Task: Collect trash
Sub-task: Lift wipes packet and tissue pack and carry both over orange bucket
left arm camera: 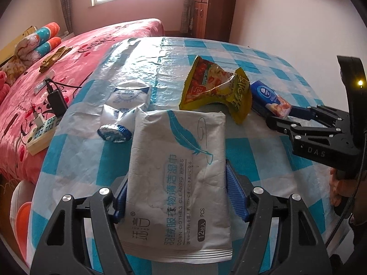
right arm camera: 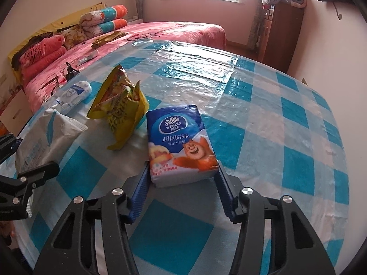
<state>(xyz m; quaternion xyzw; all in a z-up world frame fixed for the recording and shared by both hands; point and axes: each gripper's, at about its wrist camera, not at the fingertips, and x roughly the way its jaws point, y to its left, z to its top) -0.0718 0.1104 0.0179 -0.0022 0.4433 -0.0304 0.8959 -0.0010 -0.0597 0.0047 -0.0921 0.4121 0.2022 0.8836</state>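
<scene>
The left hand-held gripper [left arm camera: 176, 194] holds a white pack of clothes cleaning wipes [left arm camera: 179, 183], its blue ribbed pads pressed against the pack's two long sides at about half their spread. The pack's far end points toward the middle of the counter [right arm camera: 286, 119], which is covered in a blue-and-white checked plastic sheet.

The right hand-held gripper [right arm camera: 182, 183] has its jaws drawn in on a blue Vinda tissue pack [right arm camera: 181, 142]; the blue pads sit against the near corners of the pack on either side, and the pack lies flat on the sheet.

Taking the tissue pack as the landmark: a crumpled yellow snack bag [right arm camera: 119, 105] stands just to its left, close but apart. Beyond the snack bag, further left, lies a small white-and-blue wrapper [right arm camera: 73, 94] near the counter's left edge. The wipes pack is left of the tissue pack and nearer the cameras, close to the counter's left rim.

To the right of the tissue pack and beyond it, the sheet lies bare all the way to the curved far and right edges. The near edge shows only as a curve below the grippers.

Past the counter's left edge, well away from the tissue pack, is a pink bed [left arm camera: 87, 45] with a power strip [left arm camera: 41, 135] by its side. A dark wooden cabinet [right arm camera: 282, 36] stands beyond the far edge.
</scene>
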